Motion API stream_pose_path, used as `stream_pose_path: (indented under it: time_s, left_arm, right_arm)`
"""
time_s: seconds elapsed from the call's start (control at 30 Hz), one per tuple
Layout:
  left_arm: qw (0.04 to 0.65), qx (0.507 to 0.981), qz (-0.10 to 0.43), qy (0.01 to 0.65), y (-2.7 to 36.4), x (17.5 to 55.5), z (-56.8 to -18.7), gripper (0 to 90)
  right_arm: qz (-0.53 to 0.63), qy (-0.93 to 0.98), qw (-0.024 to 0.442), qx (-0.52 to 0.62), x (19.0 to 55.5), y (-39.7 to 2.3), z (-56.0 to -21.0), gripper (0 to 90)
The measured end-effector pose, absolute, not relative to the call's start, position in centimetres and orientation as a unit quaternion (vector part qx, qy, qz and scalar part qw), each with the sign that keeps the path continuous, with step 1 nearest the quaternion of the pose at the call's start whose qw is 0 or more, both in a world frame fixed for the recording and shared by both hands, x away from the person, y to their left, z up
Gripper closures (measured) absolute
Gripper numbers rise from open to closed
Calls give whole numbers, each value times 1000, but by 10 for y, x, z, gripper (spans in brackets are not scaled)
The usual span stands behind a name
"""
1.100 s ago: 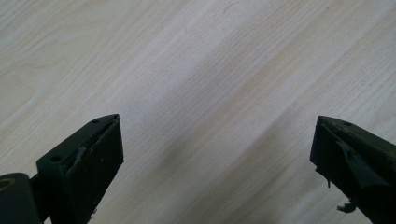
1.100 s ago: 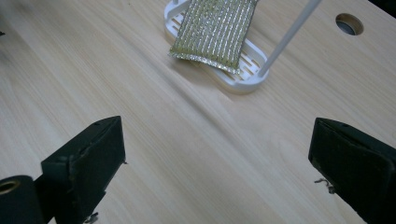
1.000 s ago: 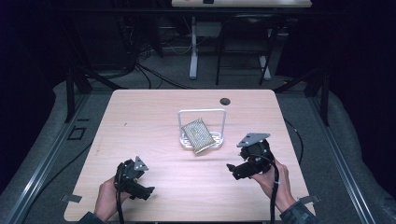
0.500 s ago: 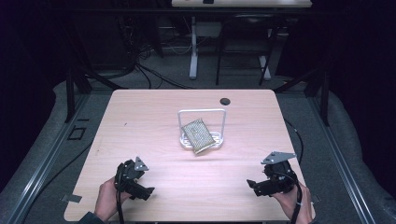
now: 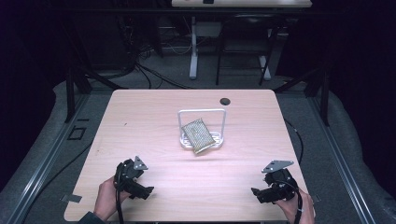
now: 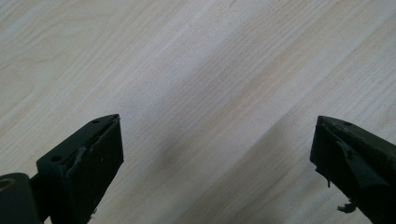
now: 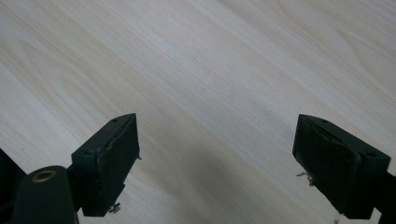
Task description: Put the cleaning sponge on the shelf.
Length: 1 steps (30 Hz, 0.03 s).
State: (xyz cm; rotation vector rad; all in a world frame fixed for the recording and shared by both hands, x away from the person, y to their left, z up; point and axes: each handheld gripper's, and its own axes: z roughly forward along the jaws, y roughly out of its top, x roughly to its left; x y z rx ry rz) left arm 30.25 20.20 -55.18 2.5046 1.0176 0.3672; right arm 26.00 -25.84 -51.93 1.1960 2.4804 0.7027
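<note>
Two grippers sit at the near edge of the table (image 5: 154,112), one in each hand. On the high view the left gripper (image 5: 148,190) is down around 7 o'clock, held low over the wood, jaws spread wide with nothing between them. Its own camera looks straight at bare wood grain between the two black jaws, so it's got hold of nothing.

Over at about 5 o'clock is the right gripper (image 5: 253,191), also low over the tabletop and pointing in toward the middle. Its jaws have just been closing a bit, but they're plainly apart, and its own camera shows bare wood between them too. Empty.

Further out, pretty much dead centre of the table, is a small white rack (image 5: 219,113) with a thin upright frame. A flat metal mesh pad (image 5: 199,135) leans tilted in it, well apart from both grippers.

Beyond that, toward 12 o'clock near the far edge, there's a small dark round hole (image 5: 225,101) in the tabletop.
</note>
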Motion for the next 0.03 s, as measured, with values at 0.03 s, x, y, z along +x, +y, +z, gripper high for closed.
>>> stream_pose_path:
  time_s: [0.03]
  left_arm:
    - [204, 899, 132, 364, 202, 303, -552, 26]
  right_arm:
    - [239, 865, 148, 415, 260, -257, -521, 143]
